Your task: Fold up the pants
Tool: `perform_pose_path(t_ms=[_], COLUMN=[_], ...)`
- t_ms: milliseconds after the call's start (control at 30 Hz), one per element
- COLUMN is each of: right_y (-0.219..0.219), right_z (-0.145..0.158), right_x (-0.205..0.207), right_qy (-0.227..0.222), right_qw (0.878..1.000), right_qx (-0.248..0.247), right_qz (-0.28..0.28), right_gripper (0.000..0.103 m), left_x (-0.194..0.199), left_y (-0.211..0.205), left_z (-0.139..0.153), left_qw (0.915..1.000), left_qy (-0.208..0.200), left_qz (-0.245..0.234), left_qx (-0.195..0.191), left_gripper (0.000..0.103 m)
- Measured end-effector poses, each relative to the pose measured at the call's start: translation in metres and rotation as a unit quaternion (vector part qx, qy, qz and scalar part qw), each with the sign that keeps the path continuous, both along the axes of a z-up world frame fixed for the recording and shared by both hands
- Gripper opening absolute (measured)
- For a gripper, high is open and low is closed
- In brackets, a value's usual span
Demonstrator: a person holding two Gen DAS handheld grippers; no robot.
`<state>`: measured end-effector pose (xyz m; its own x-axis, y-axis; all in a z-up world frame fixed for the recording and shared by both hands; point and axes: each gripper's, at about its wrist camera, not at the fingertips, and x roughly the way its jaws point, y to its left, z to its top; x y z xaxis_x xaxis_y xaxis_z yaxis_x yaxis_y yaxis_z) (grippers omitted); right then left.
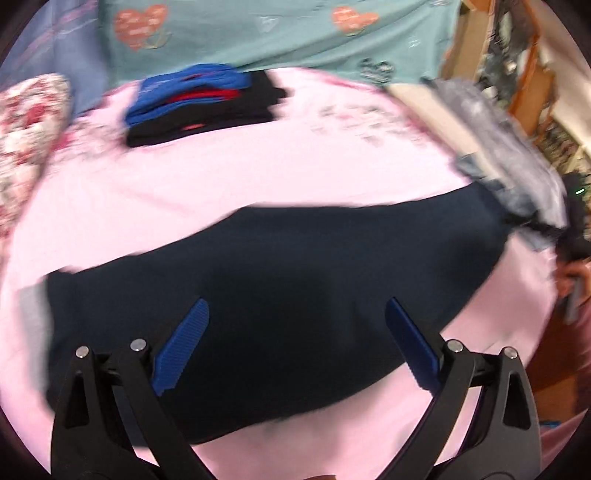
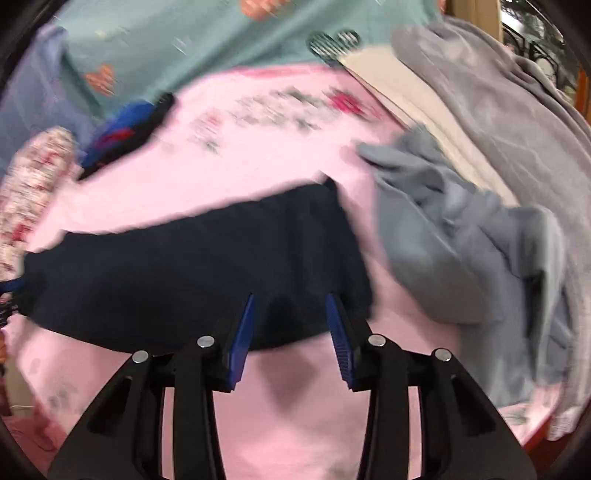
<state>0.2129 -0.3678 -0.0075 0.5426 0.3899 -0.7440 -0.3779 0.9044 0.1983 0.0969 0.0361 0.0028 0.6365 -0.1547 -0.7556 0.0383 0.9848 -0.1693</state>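
Nearest to me, my left gripper hangs with its blue pads spread wide and nothing between them, poised over the dark navy pants, though I can't tell whether the tips touch the cloth. My right gripper is likewise parted, its jaws narrower, with only empty space between the pads, sitting at the near edge of the pants. The pants lie flat across the pink bedsheet as a long dark band running side to side; motion blur softens their edges and I can't make out seams, waistband or which end is which. In the right view a crumpled grey-blue garment lies just beside the right end of the pants, with a paler grey blanket heaped behind it. Farther back in the left view sits a stack of folded clothes, blue, red and black, well apart from the pants. A floral pillow is cut off at the left edge. There is smeared printed lettering on the pink sheet, too blurred for me to read. Beyond it hangs a teal cloth with hearts, where the marks inside the hearts are also illegible
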Motion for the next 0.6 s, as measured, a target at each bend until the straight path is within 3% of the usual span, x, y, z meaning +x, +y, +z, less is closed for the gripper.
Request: perform_pose_path(t_ms=[67,133,200,267,367,467,500,600], right_y=[0.011,0.028,0.036,0.034,0.019,0.016,0.025,0.079], right_z=[-0.002,-0.008,-0.018,-0.022,-0.018,-0.008,-0.003,0.007], right_x=[0.0,0.008,0.016,0.018,0.022,0.026,0.024,0.022], right_qy=[-0.007,0.016,0.038,0.038,0.028,0.027,0.016,-0.009], right_qw=[1.0,0.999,0.998,0.998,0.997,0.995,0.996,0.999], right_qx=[0.016,0.023,-0.002,-0.02,-0.07,-0.081,-0.073,-0.024], right_qz=[0.018,0.045,0.052,0.048,-0.003,-0.059,-0.053,0.044], right_gripper=[0.042,0.042,0.045,0.045,0.045,0.046,0.046,0.048], left_x=[0.017,0.031,0.036,0.025,0.013,0.023,0.031,0.054], left_y=[-0.02,-0.03,-0.027,-0.02,-0.011,-0.012,-0.017,-0.026], left_z=[-0.007,-0.021,-0.044,-0.047,-0.038,-0.027,-0.019,-0.02], left_qw=[0.9999,0.9991,0.9951,0.9958,0.9941,0.9946,0.996,0.9969], left_qy=[0.007,0.033,0.079,0.073,0.079,0.071,0.058,0.052], left_qz=[-0.015,-0.007,0.01,0.014,0.02,0.023,0.02,0.021], left_qx=[-0.004,0.026,0.059,0.054,0.072,0.072,0.065,0.055], left_gripper=[0.098,0.098,0.098,0.099,0.099,0.099,0.099,0.099])
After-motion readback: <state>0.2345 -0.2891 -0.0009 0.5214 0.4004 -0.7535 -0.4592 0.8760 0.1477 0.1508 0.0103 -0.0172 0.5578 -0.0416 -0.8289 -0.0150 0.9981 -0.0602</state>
